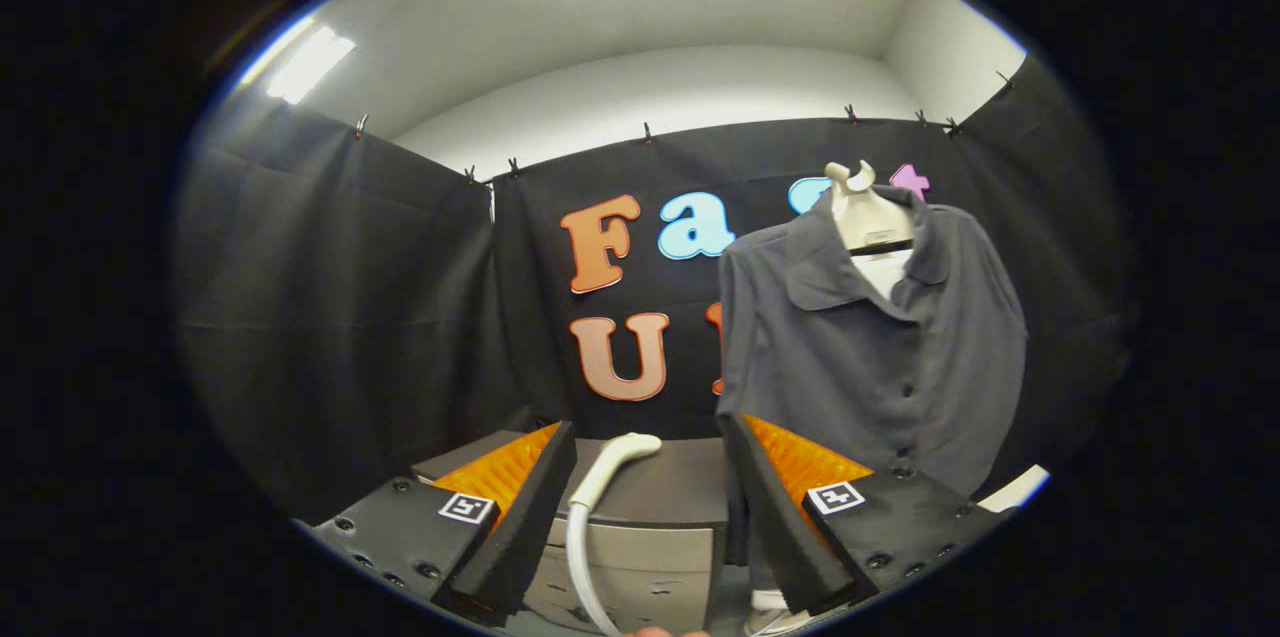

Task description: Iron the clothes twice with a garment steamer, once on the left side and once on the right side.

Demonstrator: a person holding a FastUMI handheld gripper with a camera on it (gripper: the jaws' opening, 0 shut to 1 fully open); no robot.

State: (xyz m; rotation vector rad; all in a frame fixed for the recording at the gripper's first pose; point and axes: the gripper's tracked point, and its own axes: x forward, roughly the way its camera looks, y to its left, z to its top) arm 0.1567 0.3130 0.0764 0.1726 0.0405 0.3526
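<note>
A: Largest item?
B: Grey shirt on a pale hanger form, hung before the booth wall, beyond the right finger.
A: Below it?
B: A grey cabinet surface.
A: Steamer?
B: White steamer head with hose, between the fingers.
A: Gripper?
B: Fingers spread apart, grasping nothing.

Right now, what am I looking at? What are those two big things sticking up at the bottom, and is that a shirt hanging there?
The camera rides on a hand-held gripper, a tool a person carries. The two big wedges at the bottom are its fingers, standing open with nothing pinched. Between them, just ahead, is the white steamer handle with its hose, resting by a grey cabinet. Yes, that is a shirt: a grey shirt hangs on a pale hanger stand, beyond the right finger. The steamer is meant to smooth it.
</note>
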